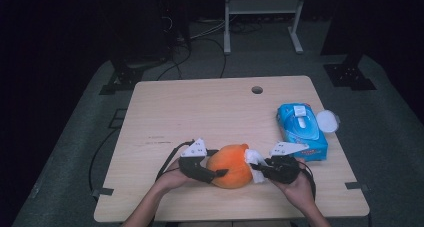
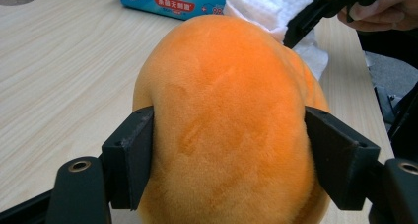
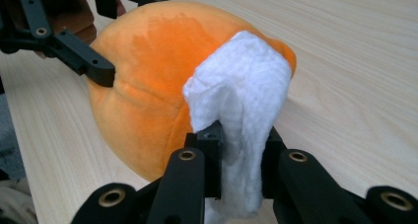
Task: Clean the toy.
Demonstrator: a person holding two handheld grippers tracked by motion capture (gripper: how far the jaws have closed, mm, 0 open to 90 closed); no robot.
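An orange plush toy (image 1: 230, 173) lies on the wooden table (image 1: 200, 107) near its front edge. My left gripper (image 1: 216, 173) grips it from the left; in the left gripper view both pads press into the plush's (image 2: 231, 110) sides. My right gripper (image 1: 257, 168) comes in from the right, shut on a folded white wipe (image 1: 254, 159). The wipe (image 3: 246, 95) drapes against the upper right side of the plush (image 3: 143, 91), its lower end pinched between my right gripper's (image 3: 241, 160) jaws. Behind the plush the wipe (image 2: 268, 7) shows again in the left gripper view.
A blue pack of wet wipes (image 1: 301, 129) lies at the table's right side, with a white round lid (image 1: 327, 121) beside it. A cable hole (image 1: 257, 90) sits near the far edge. A white frame (image 1: 262, 17) and cables stand on the floor beyond.
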